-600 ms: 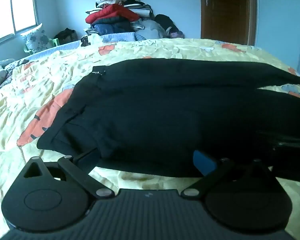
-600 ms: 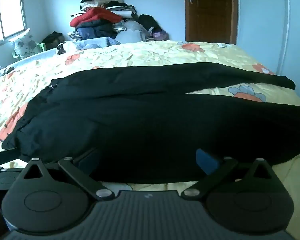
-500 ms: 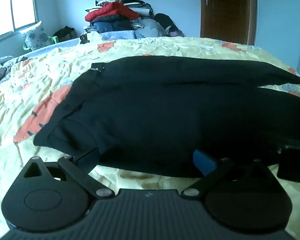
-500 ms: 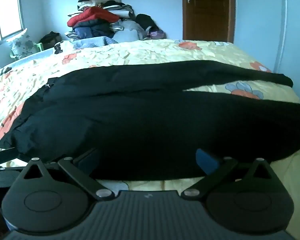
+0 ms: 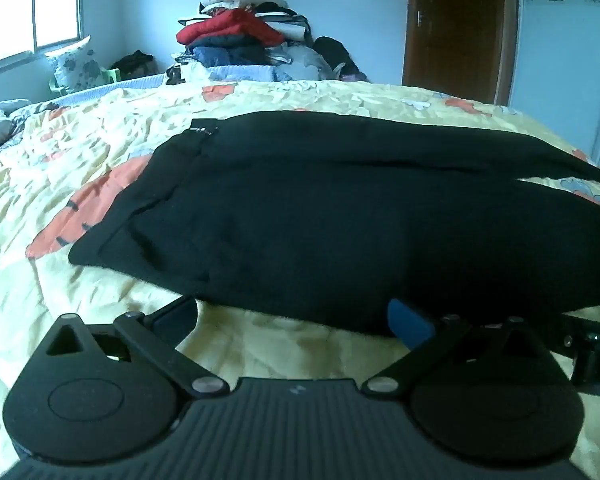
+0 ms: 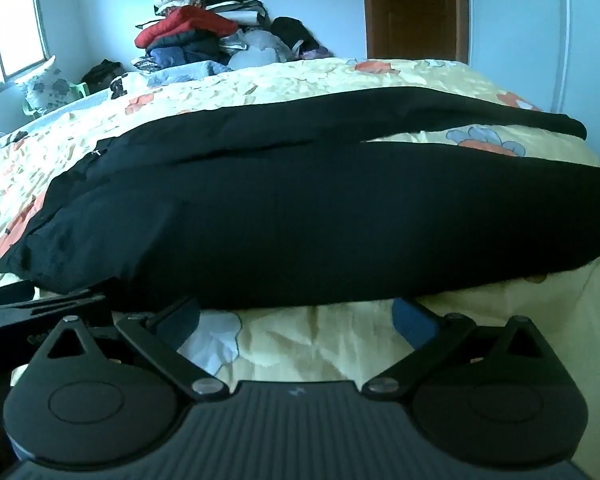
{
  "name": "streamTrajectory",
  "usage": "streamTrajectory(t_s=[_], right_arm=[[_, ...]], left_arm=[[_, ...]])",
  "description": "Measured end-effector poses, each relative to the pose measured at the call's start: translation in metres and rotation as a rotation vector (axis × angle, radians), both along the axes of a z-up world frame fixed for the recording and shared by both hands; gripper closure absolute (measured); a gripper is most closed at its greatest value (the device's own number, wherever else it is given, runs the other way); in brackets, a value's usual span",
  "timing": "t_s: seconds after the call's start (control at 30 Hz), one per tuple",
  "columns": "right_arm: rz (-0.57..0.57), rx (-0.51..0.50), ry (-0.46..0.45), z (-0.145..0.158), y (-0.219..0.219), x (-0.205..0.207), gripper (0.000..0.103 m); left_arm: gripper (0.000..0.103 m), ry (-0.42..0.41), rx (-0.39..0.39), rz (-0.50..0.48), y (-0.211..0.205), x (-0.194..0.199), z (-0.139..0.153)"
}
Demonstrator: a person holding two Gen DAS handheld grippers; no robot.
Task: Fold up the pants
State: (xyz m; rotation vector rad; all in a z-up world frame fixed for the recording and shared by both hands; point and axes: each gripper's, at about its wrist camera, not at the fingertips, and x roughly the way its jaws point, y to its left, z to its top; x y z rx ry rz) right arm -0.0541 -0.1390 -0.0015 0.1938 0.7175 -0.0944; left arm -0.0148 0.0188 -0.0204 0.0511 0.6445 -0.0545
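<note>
The black pants (image 5: 340,216) are lying flat across the bed (image 5: 80,168), legs slightly parted. The left gripper (image 5: 294,316) and right gripper (image 6: 296,312) are hovering with fingers spread wide, holding nothing. The cloth is looking soft, limp and light, so pinching the near edge at waistband and leg seems best.

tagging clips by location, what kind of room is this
Most likely a home bedroom. Black pants lie spread on a bed with a yellow floral bedspread, a pile of clothes is stacked behind it, and a wooden door stands beyond.
</note>
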Motion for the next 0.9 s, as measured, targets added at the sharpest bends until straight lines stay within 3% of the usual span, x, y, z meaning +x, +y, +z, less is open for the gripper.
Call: streamTrajectory(t_s=[0.17,0.47,0.9], right_arm=[[0.007,-0.017,-0.013,-0.005,0.004,-0.007,0.0],[0.016,-0.108,-0.035,-0.017,0.013,-0.01,0.0],[-0.008,-0.134,-0.052,-0.021,0.018,-0.015,0.0]], left_arm=[[0.0,0.012,0.037,0.002,-0.002,-0.007,-0.008],[0.0,-0.011,0.019,0.017,0.002,-0.014,-0.013],[0.0,-0.007,-0.009,0.024,0.008,-0.015,-0.015]])
